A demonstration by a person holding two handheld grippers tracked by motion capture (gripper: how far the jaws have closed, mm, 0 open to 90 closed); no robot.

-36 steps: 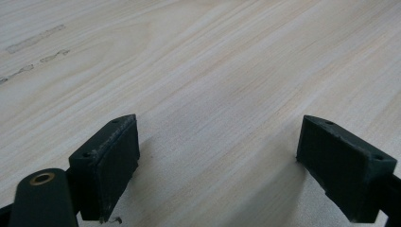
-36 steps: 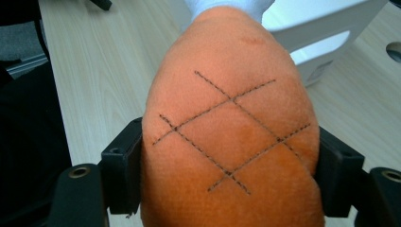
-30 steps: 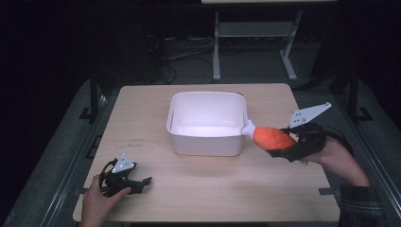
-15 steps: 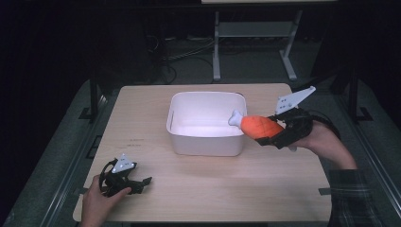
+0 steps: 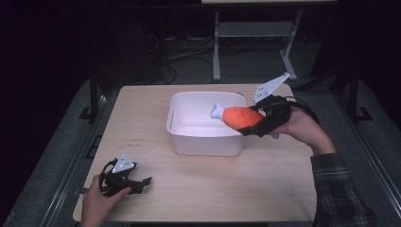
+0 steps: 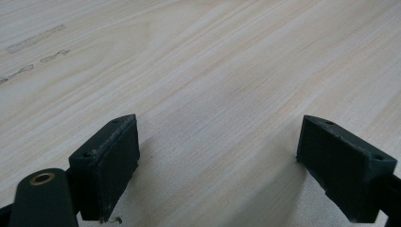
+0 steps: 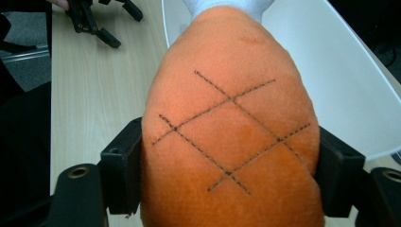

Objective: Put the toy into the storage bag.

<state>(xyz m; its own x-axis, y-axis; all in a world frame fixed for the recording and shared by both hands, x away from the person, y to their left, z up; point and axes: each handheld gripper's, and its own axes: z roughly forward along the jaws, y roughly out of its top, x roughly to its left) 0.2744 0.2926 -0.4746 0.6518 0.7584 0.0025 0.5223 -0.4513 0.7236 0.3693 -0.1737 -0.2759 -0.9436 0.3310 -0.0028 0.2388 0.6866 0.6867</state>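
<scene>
Wood table (image 5: 283, 184): R gripper (image 5: 257, 124) clamps plush drumstick (image 5: 241, 117) over bin (image 5: 184, 137); L gripper (image 5: 137, 180) open, empty.

Lighting: overhead, falling on the surface (image 5: 198, 189); surroundings beyond it near black in the high view. White bin (image 5: 204, 124): brightest item, its inside slightly washed out. High view: soft, mildly grainy. Left gripper view: wood grain sharp, soft shadows under the fingers (image 6: 106, 163). Right gripper view: orange plush drumstick (image 7: 229, 137) evenly lit, stitching crisp; far background dim.

L hand-held gripper (image 6: 215, 165) jaws wide apart; bare wooden table (image 6: 213, 71) btwn.
</scene>
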